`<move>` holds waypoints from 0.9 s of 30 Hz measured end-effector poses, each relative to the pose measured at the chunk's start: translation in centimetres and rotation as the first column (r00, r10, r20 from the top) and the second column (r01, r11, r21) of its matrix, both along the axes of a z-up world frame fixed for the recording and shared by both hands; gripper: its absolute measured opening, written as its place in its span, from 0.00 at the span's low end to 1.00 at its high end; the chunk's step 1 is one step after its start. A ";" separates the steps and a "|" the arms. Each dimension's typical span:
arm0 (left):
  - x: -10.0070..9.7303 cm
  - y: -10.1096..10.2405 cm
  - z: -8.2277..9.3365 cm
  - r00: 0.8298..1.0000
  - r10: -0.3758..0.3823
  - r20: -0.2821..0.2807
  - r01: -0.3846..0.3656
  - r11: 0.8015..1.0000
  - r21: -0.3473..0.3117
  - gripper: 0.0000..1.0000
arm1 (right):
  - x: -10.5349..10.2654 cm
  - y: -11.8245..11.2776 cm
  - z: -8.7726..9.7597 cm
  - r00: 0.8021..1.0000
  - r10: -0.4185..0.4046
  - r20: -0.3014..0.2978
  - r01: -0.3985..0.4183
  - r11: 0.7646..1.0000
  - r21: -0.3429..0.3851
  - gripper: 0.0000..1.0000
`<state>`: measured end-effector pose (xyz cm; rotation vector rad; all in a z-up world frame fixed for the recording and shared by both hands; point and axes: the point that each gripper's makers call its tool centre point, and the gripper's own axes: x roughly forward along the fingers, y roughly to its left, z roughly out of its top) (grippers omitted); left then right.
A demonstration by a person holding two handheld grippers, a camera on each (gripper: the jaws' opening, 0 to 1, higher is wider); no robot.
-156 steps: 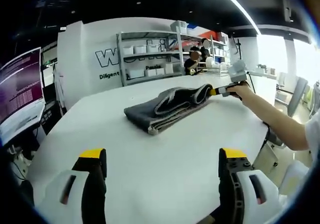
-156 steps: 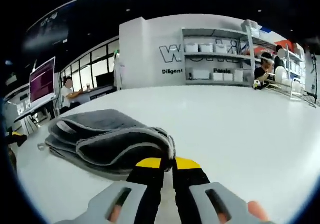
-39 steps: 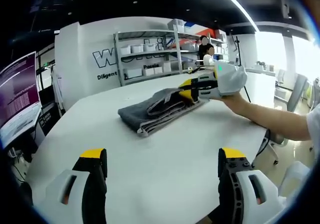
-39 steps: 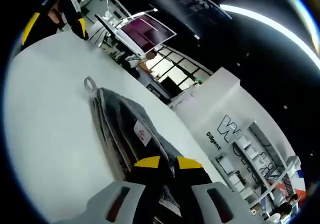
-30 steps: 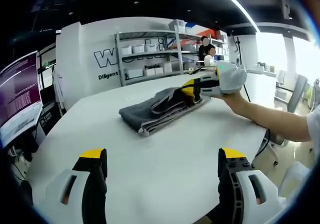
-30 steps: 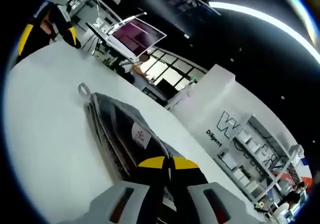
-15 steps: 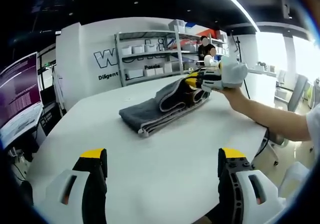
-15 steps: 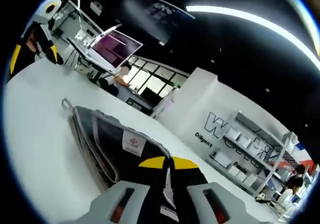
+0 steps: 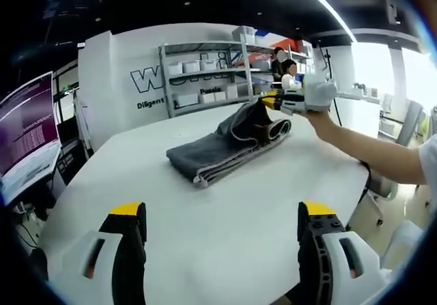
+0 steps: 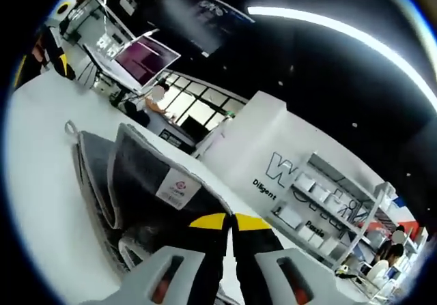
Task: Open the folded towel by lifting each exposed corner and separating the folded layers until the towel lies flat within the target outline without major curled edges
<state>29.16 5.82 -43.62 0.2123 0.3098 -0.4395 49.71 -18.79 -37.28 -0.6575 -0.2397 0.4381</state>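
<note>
A folded dark grey towel (image 9: 218, 148) with pale edging lies across the middle of the white table (image 9: 205, 237). My right gripper (image 9: 273, 102), held in a person's hand, is shut on the towel's far right corner and holds that top layer lifted off the stack. In the right gripper view the raised layer (image 10: 164, 189) stands up with a white label on it, pinched in my right gripper (image 10: 230, 222). My left gripper (image 9: 218, 216) is open, low over the near table edge, well short of the towel.
A metal shelf rack (image 9: 205, 73) with white bins stands against the white wall behind the table. A monitor (image 9: 27, 127) sits to the left. People stand by the shelves at the back right (image 9: 283, 66). Bare tabletop lies between my left gripper and the towel.
My right gripper has risen with the towel's corner, peeling the top layer up off the stack. The left gripper has stayed where it was, open.
</note>
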 end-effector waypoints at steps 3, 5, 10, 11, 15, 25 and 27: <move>0.2 0.0 -0.1 1.000 0.005 -0.002 -0.005 1.000 0.003 0.90 | 0.4 -0.4 0.4 1.000 -0.007 0.008 0.007 1.000 0.015 0.00; 0.2 0.0 -0.1 1.000 0.005 -0.002 -0.005 1.000 0.003 0.90 | 0.9 -0.7 0.6 1.000 -0.012 0.011 0.012 1.000 0.014 0.00; 0.4 0.1 0.1 1.000 0.010 0.000 -0.010 1.000 -0.006 0.90 | 2.0 -1.6 1.1 0.999 -0.039 0.019 0.039 0.999 0.020 0.00; 0.5 0.2 0.1 1.000 0.012 0.001 -0.012 1.000 -0.007 0.90 | 2.2 -1.7 1.1 0.999 -0.043 0.018 0.043 0.999 0.022 0.00; 0.6 0.3 0.0 1.000 0.014 -0.001 -0.014 1.000 -0.002 0.90 | 3.1 -2.6 1.1 0.998 -0.065 0.002 0.065 0.997 0.045 0.00; 1.1 0.5 0.0 1.000 0.020 -0.003 -0.020 1.000 0.006 0.90 | 5.8 -5.5 0.7 0.993 -0.115 -0.035 0.117 0.990 0.072 0.00; 1.2 0.5 -0.1 1.000 0.019 -0.004 -0.019 1.000 0.007 0.90 | 6.1 -6.1 0.5 0.991 -0.123 -0.054 0.128 0.988 0.089 0.00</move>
